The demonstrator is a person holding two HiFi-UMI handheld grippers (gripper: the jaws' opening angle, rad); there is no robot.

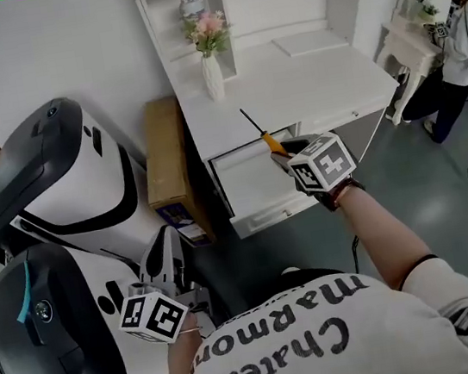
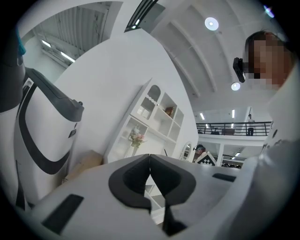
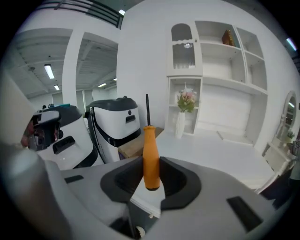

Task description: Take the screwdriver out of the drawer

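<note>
The screwdriver (image 3: 150, 157) has an orange handle and a thin black shaft that points up. My right gripper (image 3: 151, 172) is shut on the handle. In the head view the screwdriver (image 1: 261, 133) sticks out of my right gripper (image 1: 286, 158) above the open white drawer (image 1: 252, 189), with its shaft over the desk top. My left gripper (image 2: 149, 174) is shut with nothing between its jaws. It hangs low at the left (image 1: 169, 245), beside a white and black machine, well apart from the drawer.
The white desk (image 1: 304, 75) carries a vase of flowers (image 1: 210, 59) and a shelf unit behind it. A cardboard box (image 1: 167, 161) stands left of the desk. Two white and black machines (image 1: 52, 191) fill the left side. A person (image 1: 457, 44) stands at the far right.
</note>
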